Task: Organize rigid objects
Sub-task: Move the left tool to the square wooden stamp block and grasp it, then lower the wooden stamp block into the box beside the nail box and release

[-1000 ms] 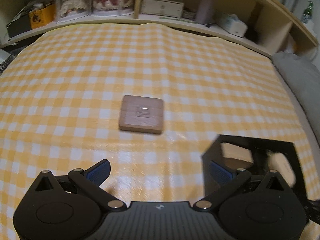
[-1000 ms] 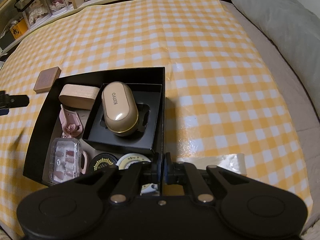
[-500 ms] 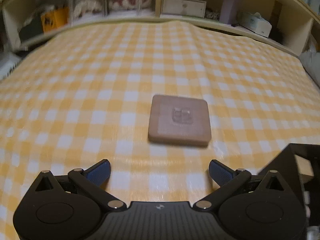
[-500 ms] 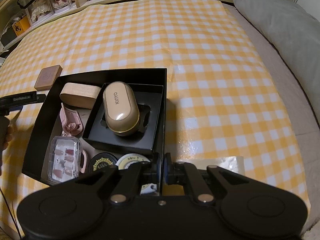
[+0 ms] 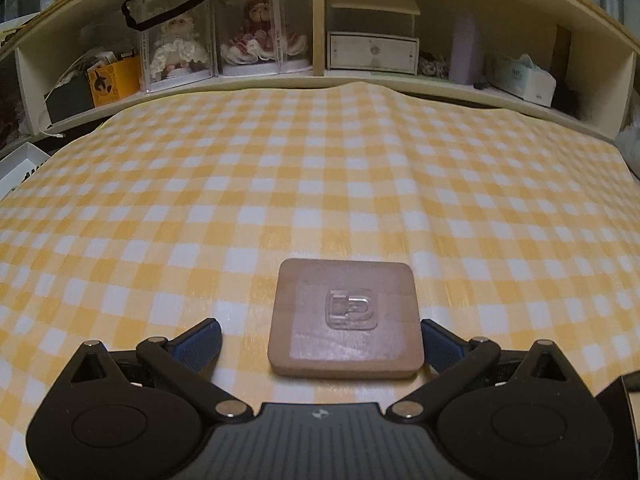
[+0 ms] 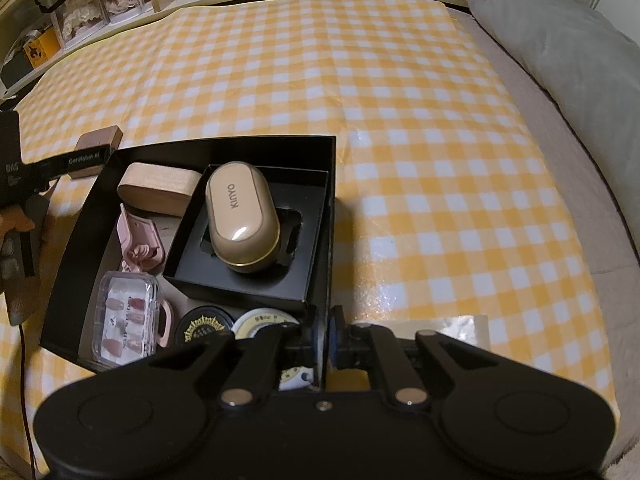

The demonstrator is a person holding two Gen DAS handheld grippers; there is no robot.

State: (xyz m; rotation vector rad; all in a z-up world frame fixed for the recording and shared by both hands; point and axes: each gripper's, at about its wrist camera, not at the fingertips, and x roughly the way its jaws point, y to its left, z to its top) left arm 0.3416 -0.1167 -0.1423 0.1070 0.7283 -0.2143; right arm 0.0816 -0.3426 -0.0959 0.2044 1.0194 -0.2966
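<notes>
The left tongs, wide but closing around the wooden square, not yet squeezing, needed even sides before pinching.

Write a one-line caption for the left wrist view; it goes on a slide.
Left gripper closing around a square wooden block on the yellow checked cloth.

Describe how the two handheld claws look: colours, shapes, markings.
Both claws are matte black, with two round housings, angled link arms with silver pivot pins, and blue ribbed pads. The left claw has a grey ribbed centre plate with a small logo; its side bears white lettering. The right claw looks alike.
</notes>
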